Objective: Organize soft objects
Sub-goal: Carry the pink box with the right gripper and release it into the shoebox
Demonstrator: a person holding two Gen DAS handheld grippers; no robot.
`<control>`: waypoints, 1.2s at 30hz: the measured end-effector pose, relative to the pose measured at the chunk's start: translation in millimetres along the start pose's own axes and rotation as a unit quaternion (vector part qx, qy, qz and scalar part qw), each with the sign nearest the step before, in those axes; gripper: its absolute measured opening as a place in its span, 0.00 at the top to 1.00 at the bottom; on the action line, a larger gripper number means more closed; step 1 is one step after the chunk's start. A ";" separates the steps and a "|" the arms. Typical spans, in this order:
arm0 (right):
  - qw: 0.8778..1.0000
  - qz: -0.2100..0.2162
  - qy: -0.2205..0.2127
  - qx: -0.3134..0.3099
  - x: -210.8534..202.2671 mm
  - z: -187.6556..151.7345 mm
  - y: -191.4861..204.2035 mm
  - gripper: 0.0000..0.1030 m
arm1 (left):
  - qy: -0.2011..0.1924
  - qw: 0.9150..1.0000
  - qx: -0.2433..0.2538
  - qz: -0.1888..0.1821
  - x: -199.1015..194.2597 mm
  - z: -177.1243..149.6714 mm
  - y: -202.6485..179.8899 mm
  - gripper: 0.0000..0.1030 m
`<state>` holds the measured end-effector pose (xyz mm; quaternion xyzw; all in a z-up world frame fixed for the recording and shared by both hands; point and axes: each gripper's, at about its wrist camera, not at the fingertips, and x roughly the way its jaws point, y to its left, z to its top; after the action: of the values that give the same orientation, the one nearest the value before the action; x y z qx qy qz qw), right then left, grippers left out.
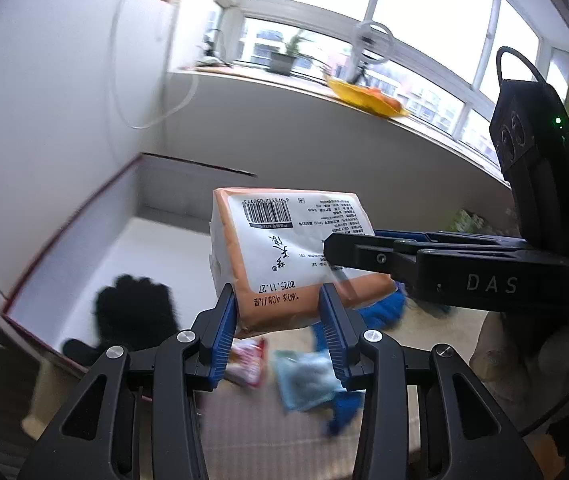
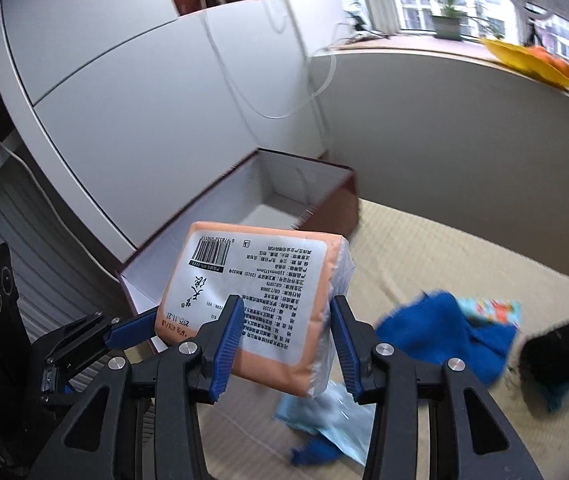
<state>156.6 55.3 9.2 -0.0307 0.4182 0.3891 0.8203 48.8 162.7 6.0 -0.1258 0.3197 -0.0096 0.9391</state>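
In the left wrist view, an orange-edged tissue pack (image 1: 284,248) wrapped in clear film hangs in the air above an open white box (image 1: 96,240) with a dark red rim, its white printed panel facing the camera. The left gripper (image 1: 278,320) clamps the pack's near end between its blue pads, and the right gripper (image 1: 340,256) reaches in from the right side and grips the same pack along its edge; "DAS" is printed on that gripper's black body. On the label, upside down, are a barcode, the date "2025.11.27", brush-style characters and blocks of small Chinese text too fine to read. A black glove (image 1: 136,312) lies in the box, and blurred blue cloth (image 1: 376,308) lies on the beige mat (image 1: 444,332) below. In the right wrist view, the right gripper (image 2: 284,332) pinches the tissue pack (image 2: 260,296) at its near edge, white tissue layers showing along the pack's right side, while the left gripper (image 2: 132,328) holds its lower left corner. The box (image 2: 268,208) sits behind the pack, and a blue towel (image 2: 444,332) lies on the mat (image 2: 424,248) to the right.
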 end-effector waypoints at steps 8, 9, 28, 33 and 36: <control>0.999 0.023 0.005 -0.029 39.7 35.2 31.3 0.60 | -0.005 0.999 -0.029 0.036 1.6 19.6 46.5 0.62; 0.999 0.024 0.007 -0.028 45.0 38.2 32.3 0.60 | -0.004 0.999 -0.031 0.039 4.3 20.8 50.4 0.62; 0.999 0.007 0.026 -0.024 82.5 48.1 21.9 0.47 | 0.026 0.993 -0.060 0.096 30.1 15.7 82.4 0.60; 1.000 0.004 0.018 -0.013 62.9 41.5 9.6 0.47 | 0.022 0.994 -0.063 0.086 23.0 15.2 76.7 0.60; 1.000 0.001 0.011 -0.007 47.8 36.8 1.4 0.46 | 0.018 0.995 -0.061 0.079 17.8 12.4 70.0 0.60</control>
<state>196.6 99.4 -0.6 -0.0402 0.4247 0.3928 0.8147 66.0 231.6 -12.2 -0.1572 0.3457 0.0817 0.9214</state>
